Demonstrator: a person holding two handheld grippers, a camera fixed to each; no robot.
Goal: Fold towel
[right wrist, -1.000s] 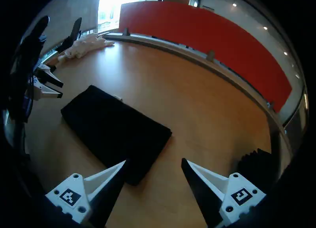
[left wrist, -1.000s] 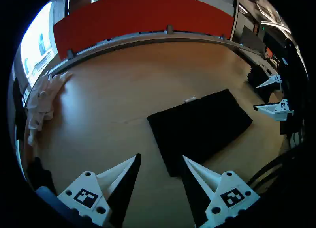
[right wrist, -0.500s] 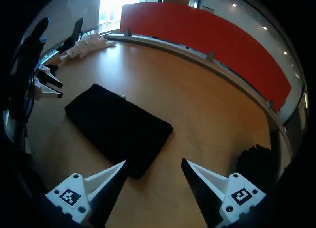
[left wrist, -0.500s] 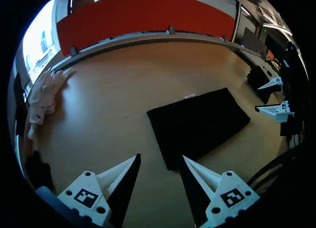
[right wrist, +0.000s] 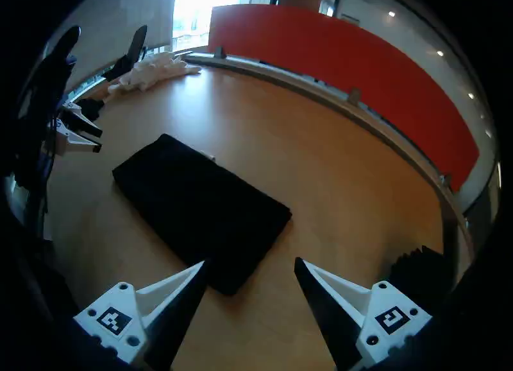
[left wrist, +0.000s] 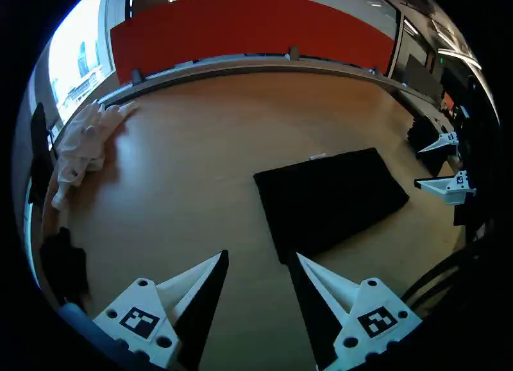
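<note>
A black towel [left wrist: 330, 201] lies folded flat as a rectangle on the wooden table, with a small white tag at its far edge. In the left gripper view my left gripper [left wrist: 256, 275] is open just short of the towel's near corner, holding nothing. The right gripper view has the same towel [right wrist: 199, 207] ahead, and my right gripper [right wrist: 250, 282] is open above its near corner, empty. Each view also catches the other gripper: the right gripper [left wrist: 445, 165] beyond the towel's right end, the left gripper [right wrist: 80, 132] beyond its left end.
A heap of pale cloths [left wrist: 83, 143] lies at the table's far left edge, also seen as pale cloths [right wrist: 157, 69]. A red partition [left wrist: 250, 31] runs along the back edge. A dark stack [right wrist: 420, 271] sits at the right. Bare wooden table [left wrist: 211, 146] surrounds the towel.
Both grippers drew slightly back and shifted; the towel sits a little farther from the fingers in both views. Towel itself unchanged, both grippers stay open.
</note>
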